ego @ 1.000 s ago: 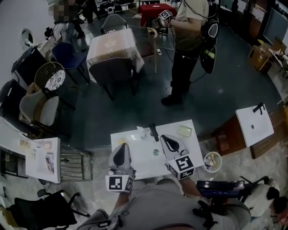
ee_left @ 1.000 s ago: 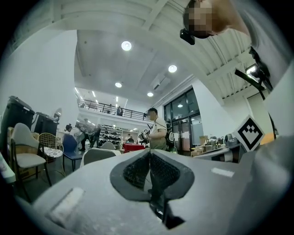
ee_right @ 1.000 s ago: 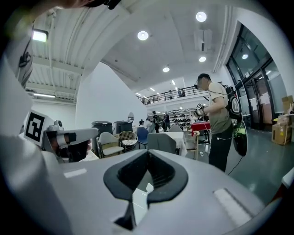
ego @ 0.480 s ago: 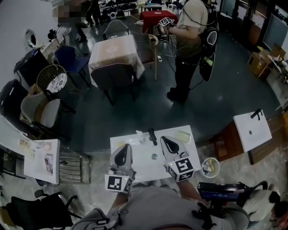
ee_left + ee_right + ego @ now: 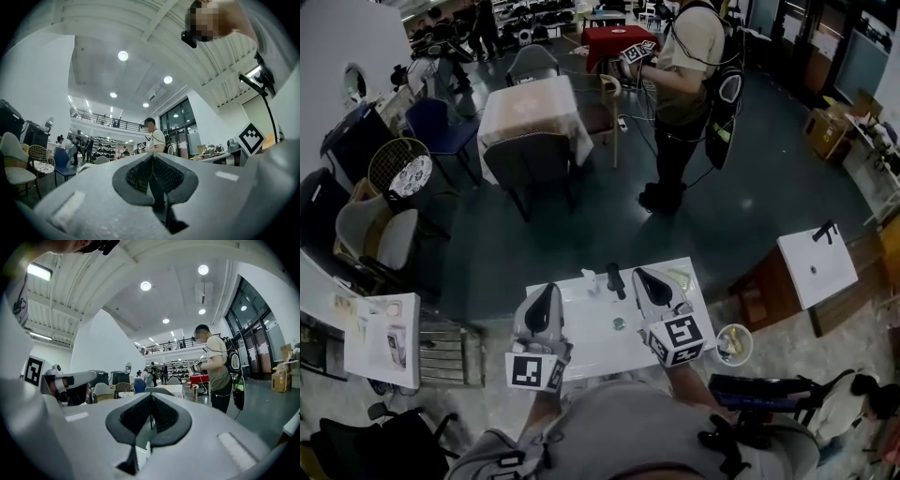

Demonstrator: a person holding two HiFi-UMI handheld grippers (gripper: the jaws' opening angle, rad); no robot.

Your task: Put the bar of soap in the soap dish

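Just right of the tip of the right gripper (image 5: 637,275), on the far corner of a smooth white slab (image 5: 600,345): a pale yellowish oblong (image 5: 678,278), flat and round-cornered, too small to tell bar of soap from soap dish. Just left of that same tip: a short black spout-like bar (image 5: 617,279), then a small white lump (image 5: 589,279) of unclear shape. Between the two grippers, set into the slab: a small round metallic drain (image 5: 620,323).

Right gripper (image 5: 150,401): matte grey shell tapering to a point, with black ribbed pads pressed together along a hairline seam and nothing gripped. Left gripper (image 5: 547,292) (image 5: 153,161): the same grey wedge, its black knurled pads likewise closed and empty. Behind each, a white cube (image 5: 532,371) with black square markers.

Right of the right gripper, off the slab's edge: a round white cup (image 5: 734,342) with something pale inside. Farther right: a second white slab (image 5: 814,265) bearing a black fitting. Well beyond both tips, on dark glossy floor: a person (image 5: 680,84) standing in a light tee with dark straps, a cloth-draped square table (image 5: 528,103), a round wire-mesh chair (image 5: 398,159) and a red-covered table (image 5: 614,37).
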